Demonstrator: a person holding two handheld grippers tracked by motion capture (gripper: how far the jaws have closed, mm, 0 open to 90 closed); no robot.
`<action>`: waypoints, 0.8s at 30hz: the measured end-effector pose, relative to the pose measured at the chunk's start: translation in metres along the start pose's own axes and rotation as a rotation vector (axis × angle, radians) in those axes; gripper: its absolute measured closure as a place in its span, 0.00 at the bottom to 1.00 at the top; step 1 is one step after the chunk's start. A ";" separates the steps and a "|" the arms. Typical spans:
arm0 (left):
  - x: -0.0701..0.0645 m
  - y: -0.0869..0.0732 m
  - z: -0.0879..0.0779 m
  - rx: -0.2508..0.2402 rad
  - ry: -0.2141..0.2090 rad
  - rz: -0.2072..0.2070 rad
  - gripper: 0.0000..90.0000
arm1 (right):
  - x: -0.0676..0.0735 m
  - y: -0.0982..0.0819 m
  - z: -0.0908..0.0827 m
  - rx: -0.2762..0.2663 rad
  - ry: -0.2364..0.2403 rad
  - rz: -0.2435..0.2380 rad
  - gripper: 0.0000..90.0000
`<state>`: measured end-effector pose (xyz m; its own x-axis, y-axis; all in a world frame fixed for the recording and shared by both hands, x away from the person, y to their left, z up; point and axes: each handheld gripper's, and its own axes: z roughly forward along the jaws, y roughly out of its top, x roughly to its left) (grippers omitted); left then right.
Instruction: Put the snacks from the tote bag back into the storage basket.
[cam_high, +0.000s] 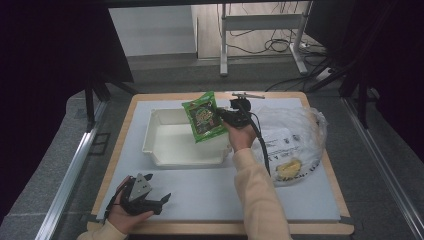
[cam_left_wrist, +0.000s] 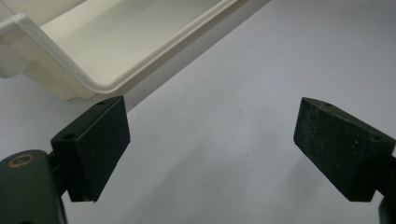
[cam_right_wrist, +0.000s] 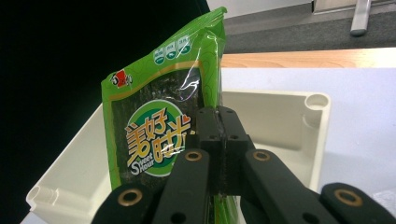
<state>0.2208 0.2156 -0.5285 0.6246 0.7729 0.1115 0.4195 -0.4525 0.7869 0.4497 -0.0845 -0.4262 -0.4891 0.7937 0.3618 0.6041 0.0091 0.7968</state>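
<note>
Two grippers: left gripper (cam_high: 159, 200) rests low on the mat, jaws apart, nothing between. Right gripper (cam_high: 220, 116) is clamped on green packet (cam_high: 202, 116), held over white tray (cam_high: 150, 135). Plastic bag (cam_high: 300, 150) holds something yellow.

green snack packet (cam_high: 203, 117) — glossy, upright, slightly tilted — in mid-air above the white tray (cam_high: 150, 134)

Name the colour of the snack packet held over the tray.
Bright green with a dark centre panel, snack packet; clearest in the right gripper view.
</note>
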 end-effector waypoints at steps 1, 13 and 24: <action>0.000 0.000 0.000 0.000 0.000 0.000 0.12 | 0.001 0.000 0.002 0.002 0.001 -0.001 1.00; 0.001 0.000 0.000 -0.004 -0.001 0.003 0.12 | 0.011 -0.002 0.012 0.016 0.009 -0.004 1.00; 0.000 0.001 -0.001 -0.013 -0.004 -0.001 0.12 | 0.027 -0.006 0.022 0.030 0.017 -0.003 1.00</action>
<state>0.2200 0.2154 -0.5273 0.6271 0.7713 0.1085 0.4113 -0.4462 0.7948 0.4470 -0.0500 -0.4317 -0.5013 0.7832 0.3678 0.6212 0.0299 0.7831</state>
